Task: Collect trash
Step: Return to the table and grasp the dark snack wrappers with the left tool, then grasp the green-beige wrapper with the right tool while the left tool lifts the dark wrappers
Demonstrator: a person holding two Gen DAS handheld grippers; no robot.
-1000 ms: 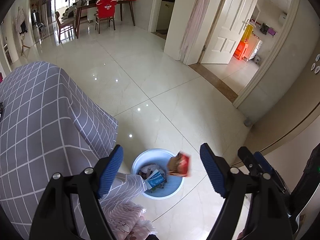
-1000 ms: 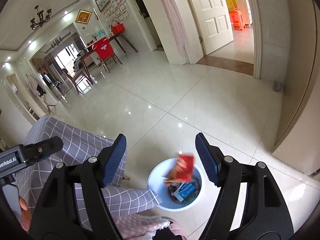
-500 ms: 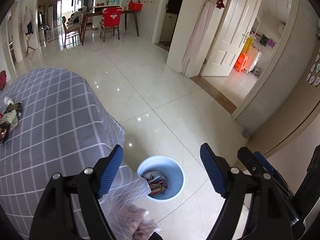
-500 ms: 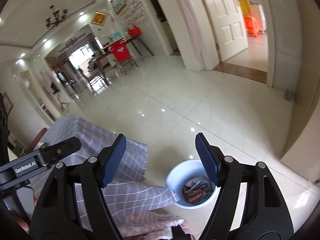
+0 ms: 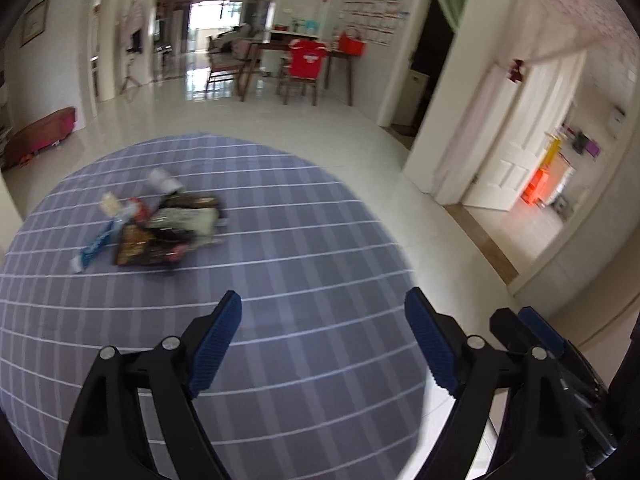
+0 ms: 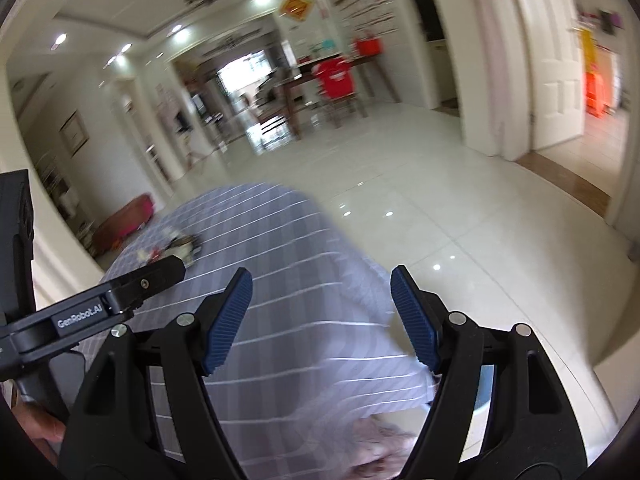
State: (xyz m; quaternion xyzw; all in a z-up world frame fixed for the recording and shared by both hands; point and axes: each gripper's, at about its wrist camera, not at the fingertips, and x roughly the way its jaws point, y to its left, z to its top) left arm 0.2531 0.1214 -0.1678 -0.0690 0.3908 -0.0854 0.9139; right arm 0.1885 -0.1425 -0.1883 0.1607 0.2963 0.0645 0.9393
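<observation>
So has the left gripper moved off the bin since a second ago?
Yes. The left gripper has swung up and away from the bin, now out of view, toward the checked tablecloth and the trash pile.

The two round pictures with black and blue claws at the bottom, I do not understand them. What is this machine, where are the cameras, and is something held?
No robot: a person holds one two-finger gripper in each hand, each with a wide-angle camera looking along its fingers. One picture comes from the left gripper, the other from the right gripper. Both are open and hold nothing. Ahead is a table under a grey checked cloth, with a blurred pile of wrappers lying on it.
</observation>
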